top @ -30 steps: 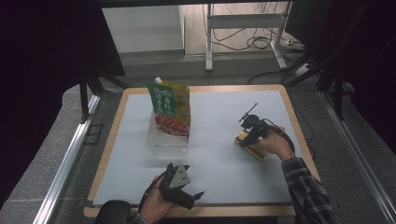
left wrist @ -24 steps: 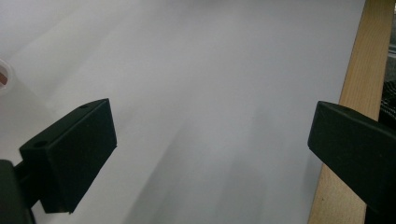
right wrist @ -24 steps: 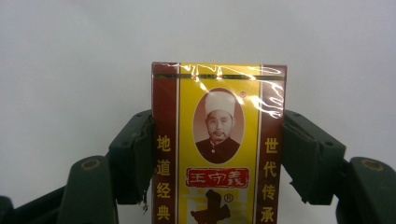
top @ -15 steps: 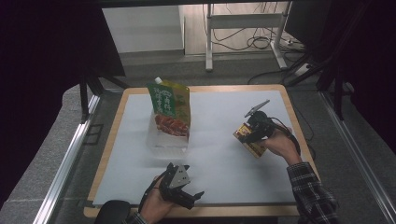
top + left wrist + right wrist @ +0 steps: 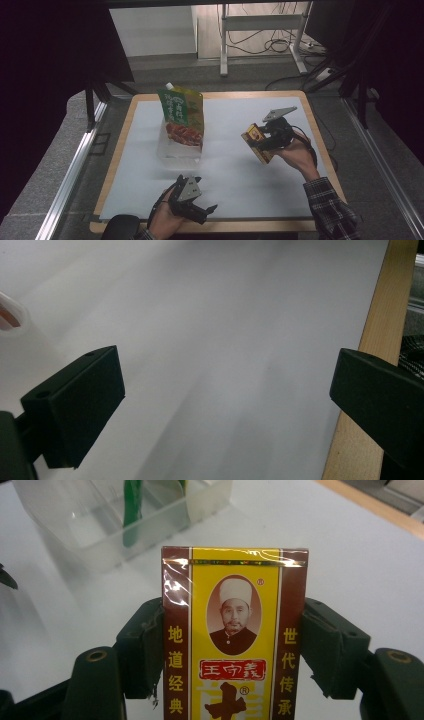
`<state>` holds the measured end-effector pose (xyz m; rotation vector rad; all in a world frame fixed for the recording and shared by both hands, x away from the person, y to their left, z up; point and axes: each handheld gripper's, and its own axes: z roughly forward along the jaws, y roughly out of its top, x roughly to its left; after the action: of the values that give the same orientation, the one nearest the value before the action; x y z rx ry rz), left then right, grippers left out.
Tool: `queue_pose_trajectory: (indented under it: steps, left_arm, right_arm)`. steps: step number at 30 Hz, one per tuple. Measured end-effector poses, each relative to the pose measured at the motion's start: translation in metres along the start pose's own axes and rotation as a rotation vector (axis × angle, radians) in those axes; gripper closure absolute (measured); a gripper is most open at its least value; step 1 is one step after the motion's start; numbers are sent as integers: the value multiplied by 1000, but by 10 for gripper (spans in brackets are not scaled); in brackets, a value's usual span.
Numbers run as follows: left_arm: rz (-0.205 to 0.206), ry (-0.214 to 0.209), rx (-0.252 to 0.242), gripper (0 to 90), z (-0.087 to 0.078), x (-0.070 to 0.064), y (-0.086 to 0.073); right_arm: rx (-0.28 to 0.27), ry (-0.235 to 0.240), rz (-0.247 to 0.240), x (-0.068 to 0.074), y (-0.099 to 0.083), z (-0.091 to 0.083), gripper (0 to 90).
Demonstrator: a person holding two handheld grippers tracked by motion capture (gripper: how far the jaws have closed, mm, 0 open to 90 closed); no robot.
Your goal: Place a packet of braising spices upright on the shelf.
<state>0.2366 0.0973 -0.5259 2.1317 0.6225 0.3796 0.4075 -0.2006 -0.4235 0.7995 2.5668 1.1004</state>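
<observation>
A small yellow-and-brown box (image 5: 256, 141) with a printed portrait and red label is clamped between the jaws of my right gripper (image 5: 264, 140), held above the white mat at the right; in the right gripper view the box (image 5: 234, 632) stands upright between both pads. A green and red stand-up pouch (image 5: 182, 117) rises out of a clear plastic container (image 5: 178, 150) at the mat's left-middle, and the container (image 5: 120, 520) lies ahead of the held box. My left gripper (image 5: 200, 210) rests near the front edge, jaws wide apart over bare mat (image 5: 215, 365).
The white mat (image 5: 230, 170) covers a wooden-rimmed table (image 5: 120, 145). A metal rail (image 5: 75, 165) runs along the left side. A stand's legs and cables (image 5: 260, 40) sit on the floor beyond the far edge.
My right gripper has lifted with the box and shifted slightly left, toward the container. The left gripper has stayed put.
</observation>
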Motion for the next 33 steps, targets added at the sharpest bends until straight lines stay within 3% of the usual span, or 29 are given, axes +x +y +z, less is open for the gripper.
queue_pose_trajectory:
  steps: [10, 19, 33]
  left_arm:
    - [-11, 6, -9, 9, -3, 2, 0]
    - [-26, 7, -16, 9, -6, 3, -1]
    - [-29, 4, -22, 9, -15, -2, -6]
  right_arm:
    - [-105, 78, 25, 9, 8, 1, 324]
    - [-166, 74, -23, 24, 20, 2, 323]
    - [-260, 67, -44, 39, 37, 9, 323]
